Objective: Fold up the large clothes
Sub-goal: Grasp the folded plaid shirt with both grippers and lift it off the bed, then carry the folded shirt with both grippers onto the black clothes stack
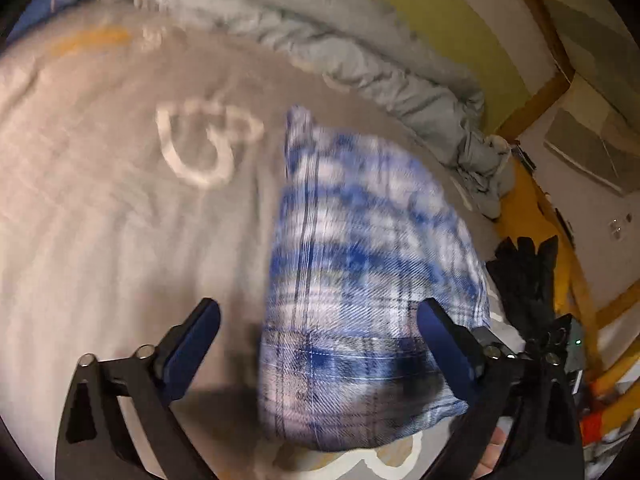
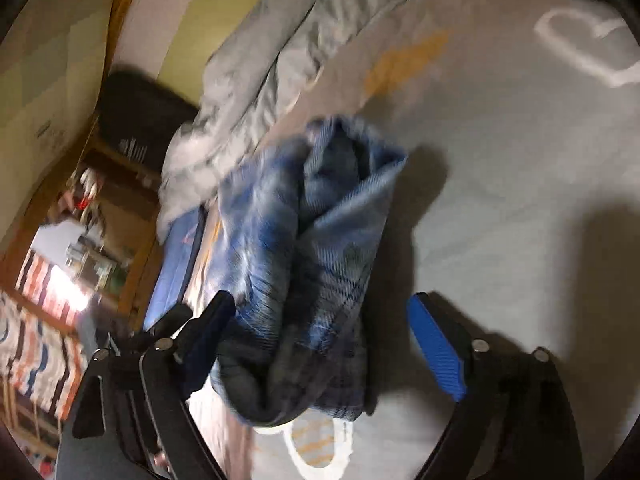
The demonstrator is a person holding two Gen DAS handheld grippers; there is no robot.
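Note:
A blue and white plaid garment (image 1: 360, 280) lies folded in a compact bundle on the beige bedspread (image 1: 100, 220). My left gripper (image 1: 320, 320) is open, its fingers standing on either side of the bundle's near end. In the right wrist view the same garment (image 2: 304, 264) shows as a thick folded stack seen from its end. My right gripper (image 2: 320, 316) is open, its fingers wide apart around the near end of the stack. The frames are blurred, so contact with the cloth cannot be told.
A rumpled grey duvet (image 1: 360, 52) lies along the far side of the bed, also in the right wrist view (image 2: 256, 80). The other gripper (image 1: 532, 280) shows black at the bed's right edge. A wooden shelf (image 2: 92, 240) with items stands beside the bed.

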